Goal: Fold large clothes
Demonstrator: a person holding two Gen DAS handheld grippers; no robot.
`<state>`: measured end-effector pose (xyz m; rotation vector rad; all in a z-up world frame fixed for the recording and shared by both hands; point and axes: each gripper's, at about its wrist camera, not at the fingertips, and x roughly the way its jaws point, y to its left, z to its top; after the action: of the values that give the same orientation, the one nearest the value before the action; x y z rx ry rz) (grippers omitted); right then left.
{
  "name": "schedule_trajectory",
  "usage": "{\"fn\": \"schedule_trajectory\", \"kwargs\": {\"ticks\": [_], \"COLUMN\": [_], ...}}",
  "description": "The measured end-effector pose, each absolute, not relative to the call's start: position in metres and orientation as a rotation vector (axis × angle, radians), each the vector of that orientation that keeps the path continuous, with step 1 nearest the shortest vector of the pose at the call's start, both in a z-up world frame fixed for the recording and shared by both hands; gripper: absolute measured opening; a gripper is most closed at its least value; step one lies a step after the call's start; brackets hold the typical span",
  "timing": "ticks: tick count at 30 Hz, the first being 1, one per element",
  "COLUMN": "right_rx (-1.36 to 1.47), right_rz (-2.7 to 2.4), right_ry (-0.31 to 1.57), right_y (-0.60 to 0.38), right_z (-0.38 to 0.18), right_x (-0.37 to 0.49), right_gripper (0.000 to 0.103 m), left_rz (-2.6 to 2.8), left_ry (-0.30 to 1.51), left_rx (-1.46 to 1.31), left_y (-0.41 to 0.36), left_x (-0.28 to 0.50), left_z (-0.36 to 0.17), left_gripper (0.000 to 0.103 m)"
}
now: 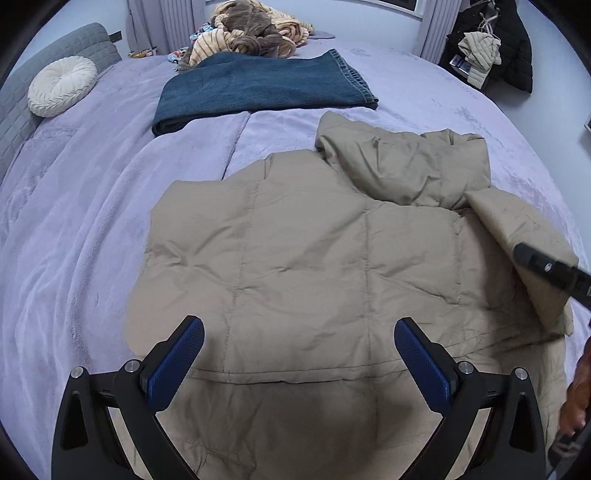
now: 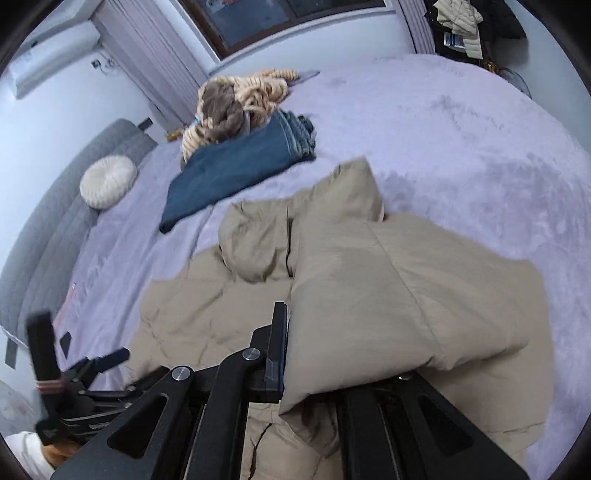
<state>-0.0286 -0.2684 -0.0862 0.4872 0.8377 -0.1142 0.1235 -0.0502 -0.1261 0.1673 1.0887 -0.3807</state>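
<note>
A beige quilted jacket (image 1: 295, 240) lies spread on the lavender bed cover (image 1: 74, 221), its hood (image 1: 406, 166) crumpled at the far end. My left gripper (image 1: 299, 328) hovers open over the jacket's near hem, with nothing between its blue pads. My right gripper (image 2: 295, 321) is shut on a sleeve of the jacket (image 2: 406, 295), which is lifted and folded over the body (image 2: 192, 314). The fabric drapes over and hides its right finger. In the left wrist view one black finger of the right gripper (image 1: 546, 266) pinches that sleeve at the right edge.
Folded blue jeans (image 1: 258, 88) lie beyond the jacket, with a heap of striped and brown clothes (image 1: 251, 33) behind them. A round white cushion (image 1: 61, 86) rests by the grey headboard (image 1: 14, 110). Dark coats (image 1: 491, 48) hang at the far right.
</note>
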Motion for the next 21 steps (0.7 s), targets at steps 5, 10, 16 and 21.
{"fn": "schedule_trajectory", "kwargs": {"ticks": [5, 10, 16, 21], "right_rx": [0.528, 0.633, 0.863, 1.039], "right_rz": [-0.169, -0.151, -0.266, -0.318], "right_ry": [0.945, 0.973, 0.782, 0.7], "right_y": [-0.262, -0.271, -0.318, -0.356], "right_z": [-0.138, -0.131, -0.11, -0.112], "right_x": [-0.03, -0.04, -0.093, -0.093], "right_gripper": [0.007, 0.053, 0.08, 0.015], "left_rz": [-0.4, -0.434, -0.496, -0.591], "left_ry": [1.109, 1.12, 1.118, 1.151], "left_rx": [0.148, 0.1, 0.024, -0.103], "left_y": [-0.047, -0.056, -0.058, -0.048], "left_x": [0.131, 0.136, 0.149, 0.157], "left_z": [-0.141, -0.142, -0.135, -0.136], "left_gripper": [0.103, 0.103, 0.103, 0.103]}}
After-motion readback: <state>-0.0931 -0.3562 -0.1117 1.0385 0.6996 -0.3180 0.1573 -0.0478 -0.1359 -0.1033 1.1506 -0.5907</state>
